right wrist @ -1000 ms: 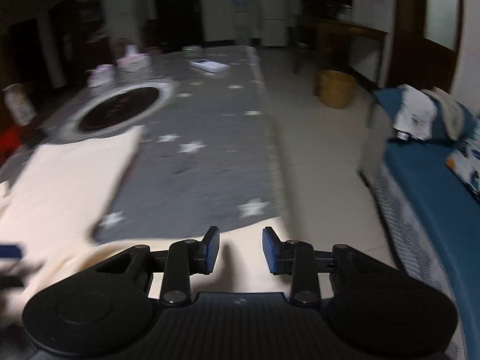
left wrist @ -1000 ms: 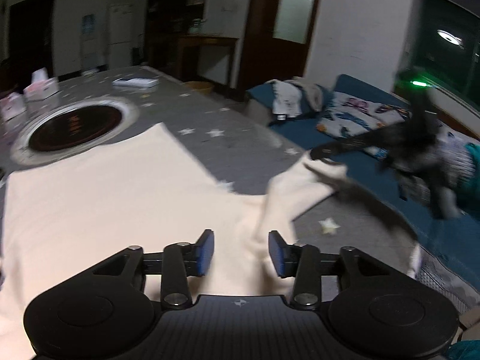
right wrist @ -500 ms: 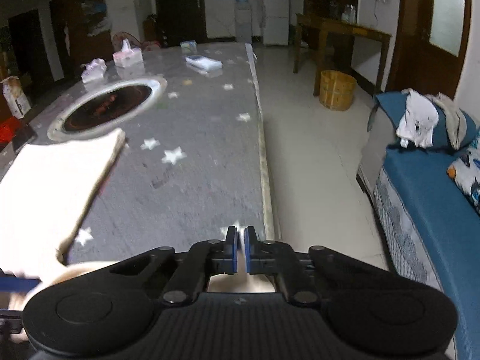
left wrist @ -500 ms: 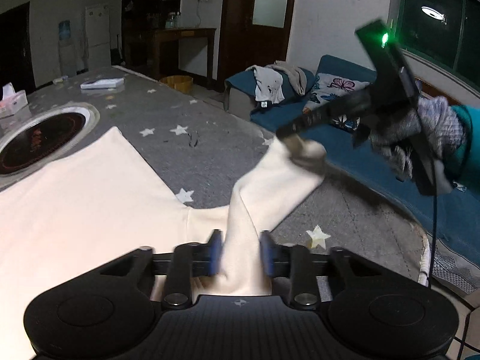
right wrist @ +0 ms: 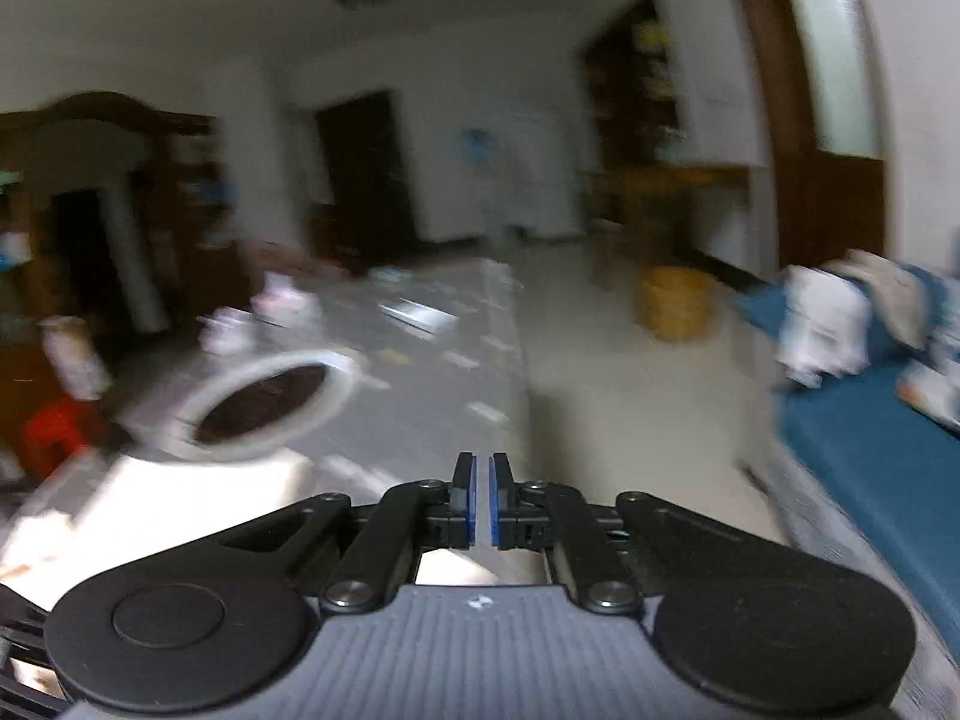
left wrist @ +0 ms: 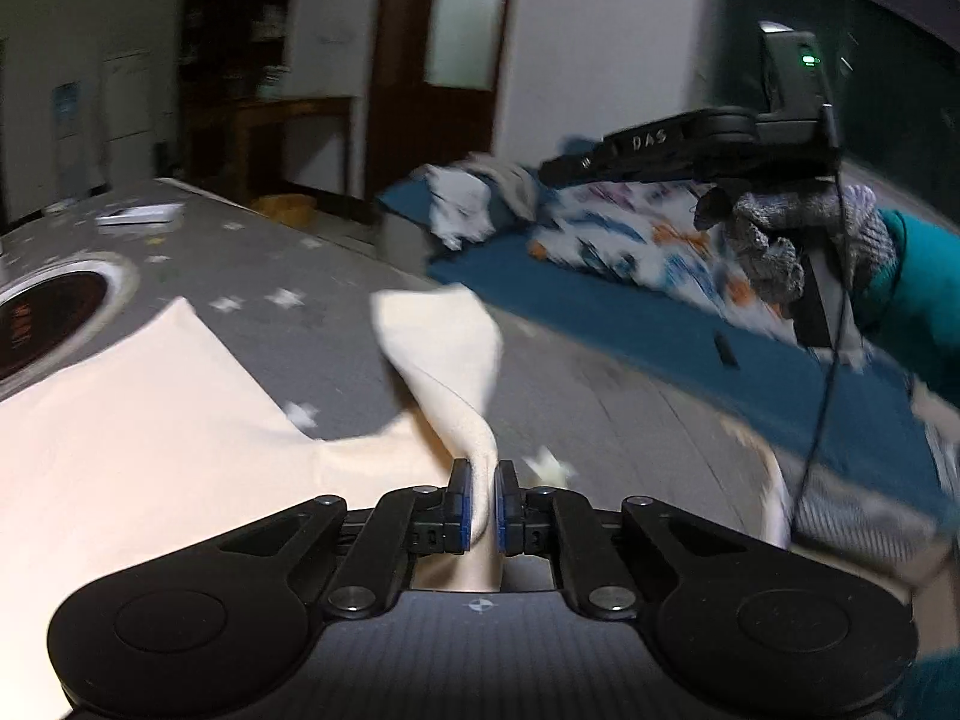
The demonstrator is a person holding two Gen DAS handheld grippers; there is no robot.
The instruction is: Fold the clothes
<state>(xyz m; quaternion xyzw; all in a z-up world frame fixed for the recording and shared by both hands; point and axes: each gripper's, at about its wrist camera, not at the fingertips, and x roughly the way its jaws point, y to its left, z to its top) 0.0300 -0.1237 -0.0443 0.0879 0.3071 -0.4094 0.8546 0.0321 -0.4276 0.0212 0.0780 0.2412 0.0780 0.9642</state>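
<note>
Grey star-patterned table [left wrist: 336, 276], cream garment [left wrist: 150, 420] spread flat on it, round dark inset [left wrist: 42, 312], small white box [left wrist: 141, 215]

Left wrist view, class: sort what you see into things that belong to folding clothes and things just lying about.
Belongs to the job:
cream garment
left gripper
right gripper

Just lying about:
round hotplate
white box
clothes heap on the sofa
patterned pillow

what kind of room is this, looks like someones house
Most likely a home living and dining room: a blue sofa strewn with clothes, a long table under a star-print cloth with a built-in round hotplate, and a white fridge.
</note>
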